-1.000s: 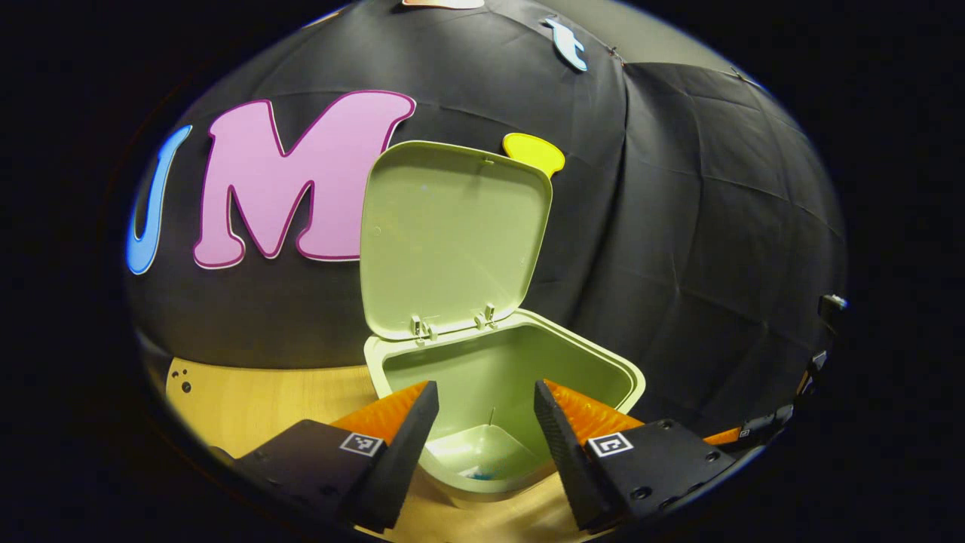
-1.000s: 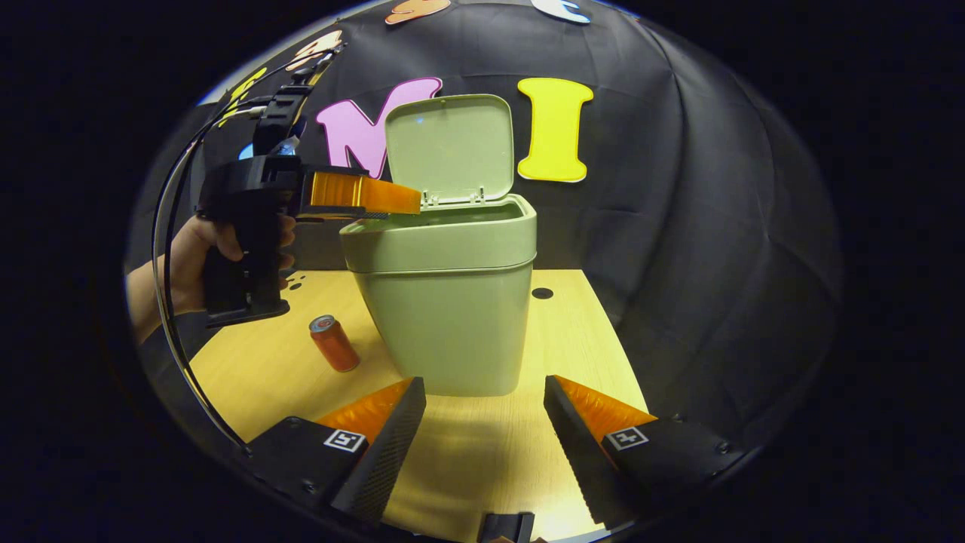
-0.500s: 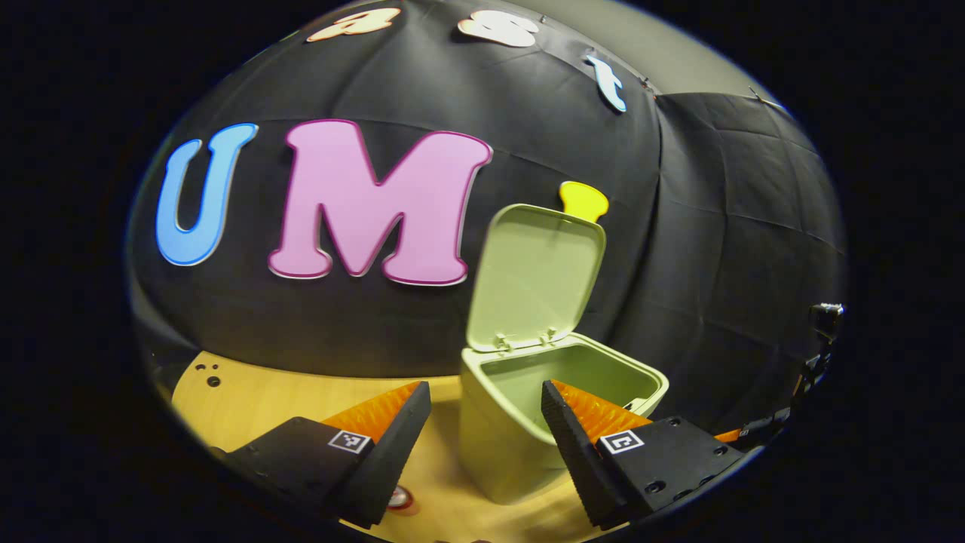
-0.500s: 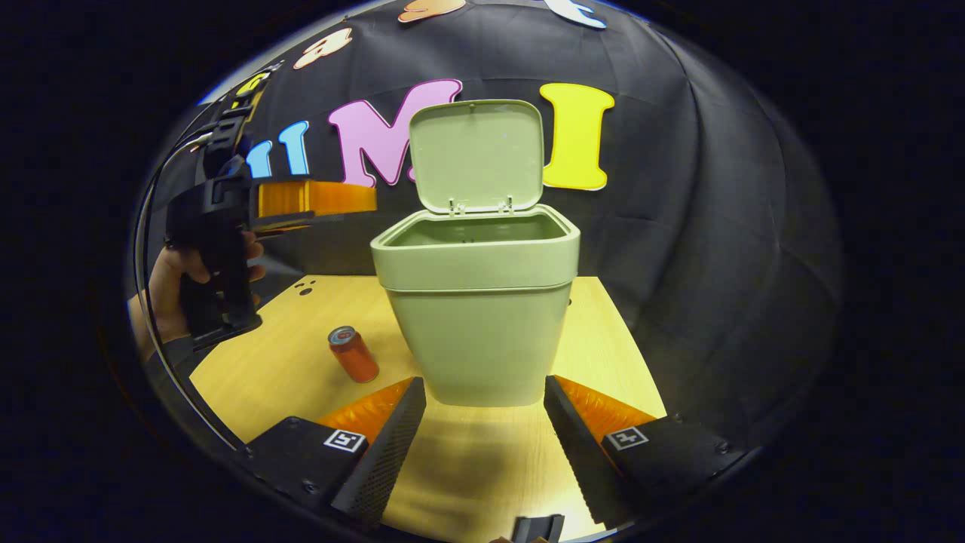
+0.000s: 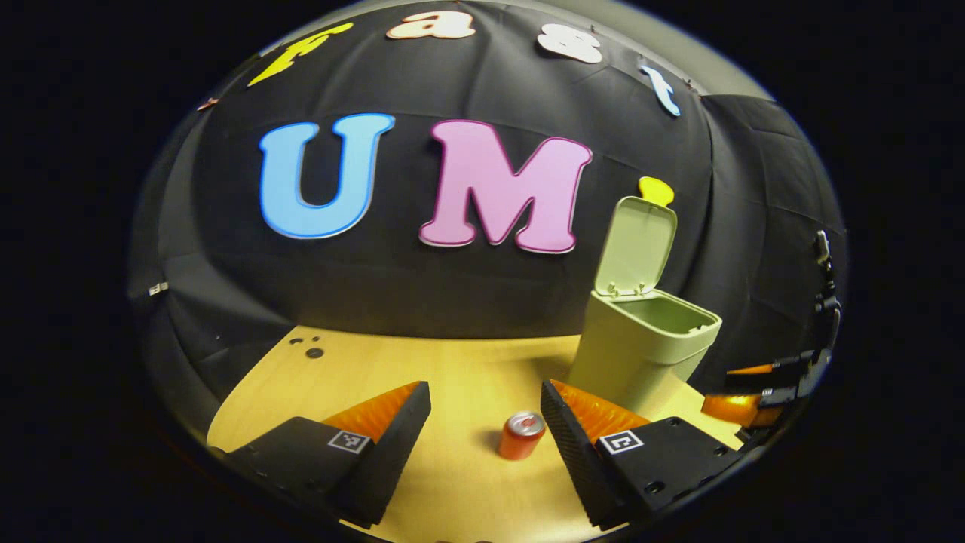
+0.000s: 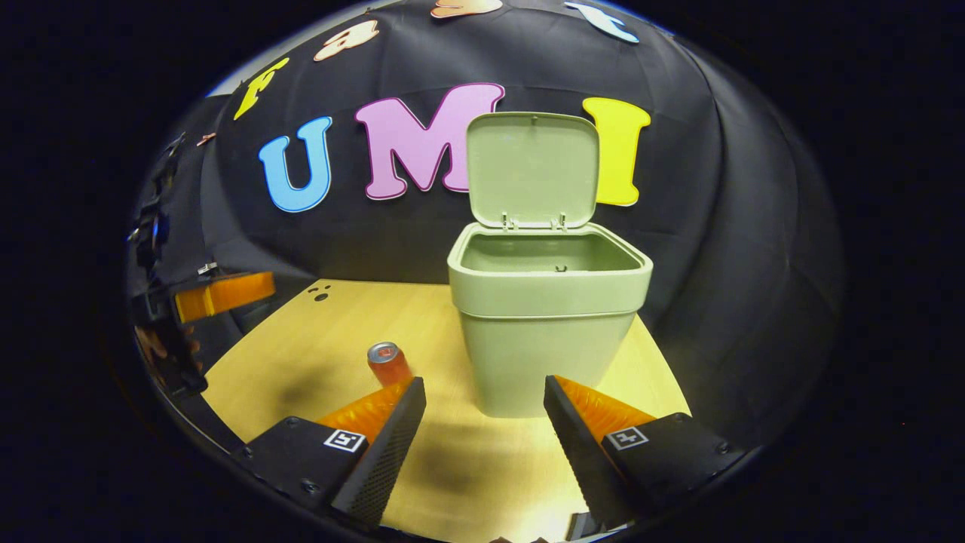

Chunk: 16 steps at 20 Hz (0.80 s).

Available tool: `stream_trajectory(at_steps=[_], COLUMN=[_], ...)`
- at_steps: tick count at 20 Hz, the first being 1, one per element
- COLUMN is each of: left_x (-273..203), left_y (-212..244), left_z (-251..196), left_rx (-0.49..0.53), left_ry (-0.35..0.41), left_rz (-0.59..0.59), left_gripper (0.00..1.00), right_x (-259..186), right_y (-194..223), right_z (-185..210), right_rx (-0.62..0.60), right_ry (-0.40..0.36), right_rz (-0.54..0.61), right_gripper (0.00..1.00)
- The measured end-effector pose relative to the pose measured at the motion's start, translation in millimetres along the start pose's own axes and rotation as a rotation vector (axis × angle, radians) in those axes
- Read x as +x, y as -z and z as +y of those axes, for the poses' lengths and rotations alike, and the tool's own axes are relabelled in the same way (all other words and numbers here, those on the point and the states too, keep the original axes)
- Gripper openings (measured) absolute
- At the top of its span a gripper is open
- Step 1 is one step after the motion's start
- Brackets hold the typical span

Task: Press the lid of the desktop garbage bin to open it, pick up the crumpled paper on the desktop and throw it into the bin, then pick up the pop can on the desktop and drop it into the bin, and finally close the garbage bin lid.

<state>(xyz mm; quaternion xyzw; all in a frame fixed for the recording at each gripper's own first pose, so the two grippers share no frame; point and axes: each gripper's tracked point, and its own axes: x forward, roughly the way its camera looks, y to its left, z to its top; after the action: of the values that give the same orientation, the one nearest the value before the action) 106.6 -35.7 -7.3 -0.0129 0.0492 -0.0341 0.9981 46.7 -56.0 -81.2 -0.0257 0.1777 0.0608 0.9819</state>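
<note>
The left hand-held gripper (image 5: 482, 434) has been drawn back from above the bin (image 5: 641, 354) within the last second. A second ago its fingers hung over the open mouth, with something pale lying at the bottom; now the bin stands off to the right in the left gripper view, and the pop can (image 5: 521, 435) is seen upright on the surface (image 5: 339, 377), just beside the inner edge of the right-hand finger. The jaws are spread apart and nothing is held between them.

The right hand-held gripper (image 6: 482, 434) is likewise released and empty, and is held low in front of the bin (image 6: 546, 324). In the right gripper view the lid (image 6: 532, 170) is seen standing upright on its hinges at the far edge, and the pop can (image 6: 388, 363) is seen to the left of the bin, near but not touching it. The left hand-held gripper (image 6: 219, 294) is glimpsed at the far left of that view.

No crumpled paper is seen on the surface, so the paper step is judged to be done. The can is taken to be next, and the left hand-held gripper is already lined up with it. Lid closing is left for last.
</note>
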Motion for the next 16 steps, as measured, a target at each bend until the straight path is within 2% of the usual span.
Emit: stream_trajectory(at_steps=[6,10,12,16], left_x=[-59.0,-81.2,-89.7,-77.6], left_y=[39.6,59.3,67.7,79.8], left_z=[66.2,90.4,98.0,103.9], left_rx=[-0.04,-0.061,-0.072,-0.119], left_ry=[-0.064,-0.091,-0.098,-0.123], left_rz=[0.035,0.066,0.076,0.103], left_gripper=[0.94,0.94,0.94,0.94], right_x=[0.1,-1.0,5.5,29.7], right_y=[-8.0,2.2,12.2,21.6], right_z=[44.9,80.2,91.4,110.7], right_rx=[-0.033,-0.06,-0.087,-0.104], right_ry=[0.023,-0.016,-0.023,-0.062], right_rz=[-0.036,-0.026,-0.001,0.015], right_gripper=[0.99,0.99,0.98,0.98])
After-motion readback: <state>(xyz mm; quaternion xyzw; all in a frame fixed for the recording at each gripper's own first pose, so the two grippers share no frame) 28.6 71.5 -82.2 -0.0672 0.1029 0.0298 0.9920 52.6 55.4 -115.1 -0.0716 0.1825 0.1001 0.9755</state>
